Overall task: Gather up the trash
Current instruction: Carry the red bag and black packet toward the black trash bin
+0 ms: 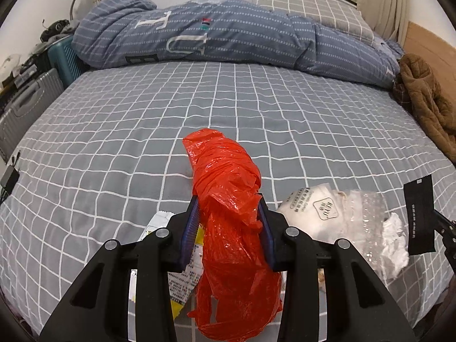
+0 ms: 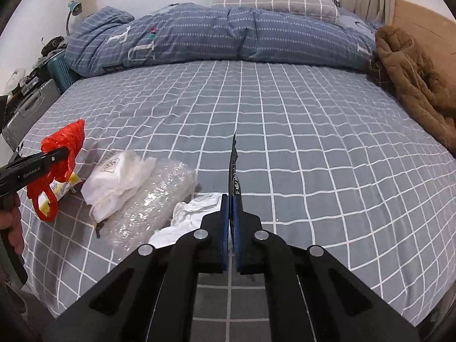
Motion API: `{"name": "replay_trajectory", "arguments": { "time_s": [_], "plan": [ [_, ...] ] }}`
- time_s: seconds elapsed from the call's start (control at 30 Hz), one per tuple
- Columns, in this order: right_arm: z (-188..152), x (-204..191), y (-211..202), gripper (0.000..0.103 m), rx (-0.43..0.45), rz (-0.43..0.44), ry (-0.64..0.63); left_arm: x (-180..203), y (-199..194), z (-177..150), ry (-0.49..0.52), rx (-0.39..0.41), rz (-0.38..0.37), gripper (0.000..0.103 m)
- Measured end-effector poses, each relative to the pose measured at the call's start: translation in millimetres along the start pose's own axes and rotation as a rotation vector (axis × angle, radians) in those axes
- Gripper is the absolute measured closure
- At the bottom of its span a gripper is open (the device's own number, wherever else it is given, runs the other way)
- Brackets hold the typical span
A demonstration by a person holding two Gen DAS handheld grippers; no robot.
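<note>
Grey checked bed sheet fills both views, with a blue quilt at the far end. Near the front edge of the sheet, the left gripper squeezes a red plastic bag, which hangs off the sheet. The right gripper is clamped tight on a thin black wrapper, held up on its edge. Beside the red bag lie a white pouch, bubble wrap, crumpled white paper and a yellow packet. To do this well, I think both grips should stay firm so nothing slips while lifting. The pouch reads "KEYU", I think; the quilt shows big letters "T" and "U". The black wrapper's writing is too small to read.
</note>
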State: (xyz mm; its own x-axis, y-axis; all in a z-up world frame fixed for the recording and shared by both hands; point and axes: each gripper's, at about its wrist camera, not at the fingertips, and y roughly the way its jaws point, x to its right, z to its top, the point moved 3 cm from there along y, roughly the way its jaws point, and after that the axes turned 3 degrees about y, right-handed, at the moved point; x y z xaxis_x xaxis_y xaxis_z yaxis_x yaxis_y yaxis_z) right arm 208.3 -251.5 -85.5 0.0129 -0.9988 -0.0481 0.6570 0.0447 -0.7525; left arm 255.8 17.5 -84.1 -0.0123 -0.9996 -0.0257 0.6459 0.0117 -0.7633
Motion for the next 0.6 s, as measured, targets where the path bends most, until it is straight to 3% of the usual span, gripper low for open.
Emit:
{"name": "replay_trajectory", "arguments": {
  "time_s": [0.6],
  "plan": [
    [-11.2, -10.4, -64.9, 0.101, 0.088, 0.023, -0.021, 10.6, -64.5, -29.8, 0.002, 0.039, -0.036, 0.066]
  ]
}}
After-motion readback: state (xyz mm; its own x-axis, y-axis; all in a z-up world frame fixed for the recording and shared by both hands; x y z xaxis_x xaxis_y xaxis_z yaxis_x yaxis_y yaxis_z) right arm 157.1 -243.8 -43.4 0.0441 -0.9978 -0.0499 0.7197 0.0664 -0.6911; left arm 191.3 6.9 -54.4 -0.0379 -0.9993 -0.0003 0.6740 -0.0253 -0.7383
